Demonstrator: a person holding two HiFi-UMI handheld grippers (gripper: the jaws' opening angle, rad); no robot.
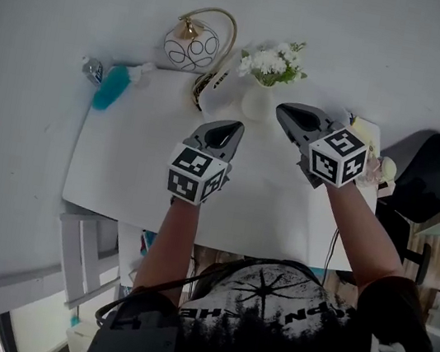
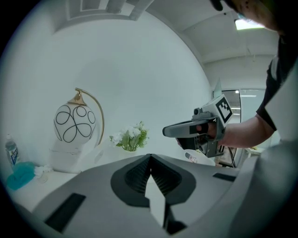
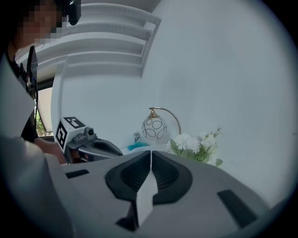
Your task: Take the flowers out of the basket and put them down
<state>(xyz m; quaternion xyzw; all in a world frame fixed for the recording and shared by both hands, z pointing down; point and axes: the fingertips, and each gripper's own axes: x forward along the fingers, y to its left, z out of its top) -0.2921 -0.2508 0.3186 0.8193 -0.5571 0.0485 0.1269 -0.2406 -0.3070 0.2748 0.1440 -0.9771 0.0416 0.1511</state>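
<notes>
The flowers (image 1: 272, 63) stand at the far edge of the white surface (image 1: 130, 164). The white blooms and green leaves rise out of a pale holder (image 1: 256, 102), which I take to be the basket, and nothing has been lifted out yet. A round patterned lamp (image 1: 192, 45) stands just beside them.

The left gripper (image 1: 230, 127) has its fingers pressed together with nothing between them. The right gripper (image 1: 285, 111) is the same, fingers closed tight and empty. Both hang above the surface and touch nothing.

From the left fingers the bunch lies almost straight ahead, a shade to the left, with bare surface between. From the right fingers it lies ahead and off to the right. These are the nearer pair, their tips close beside the holder, so the right hand looks better placed to take the bunch.

The stems appear to run upright, though leaves and the holder hide most of them. A grip would probably need the fingers to spread first, then close across the stems low under the blooms, then lift straight up before setting the bunch down on the open surface nearer the person
</notes>
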